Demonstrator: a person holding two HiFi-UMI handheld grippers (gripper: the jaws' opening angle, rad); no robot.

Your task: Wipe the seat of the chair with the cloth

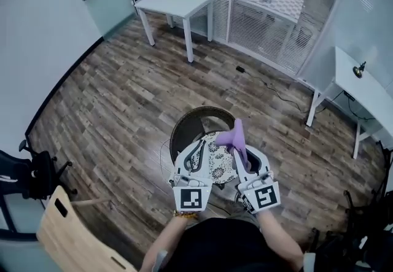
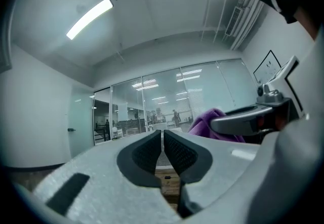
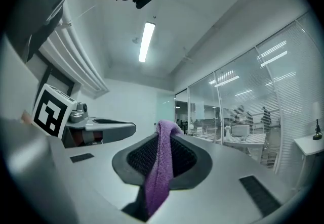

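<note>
We are pinching the cloth (image 1: 236, 137) in the right tool (image 1: 242, 154); left tool (image 1: 199, 149) closed, empty. Both hovering above chair (image 1: 184, 131); seat (image 1: 218, 165) probably awaiting wiping.

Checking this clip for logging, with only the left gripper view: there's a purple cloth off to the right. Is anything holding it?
Observer: Yes. The right gripper view shows the right gripper shut on the cloth, which hangs down between its jaws.
Operator: Where's the chair?
Observer: The head view shows the chair below the left gripper and the right one, its patterned seat partly covered by them.
Operator: Anything else nearby?
Observer: A white table stands farther off, by the glass wall.
</note>
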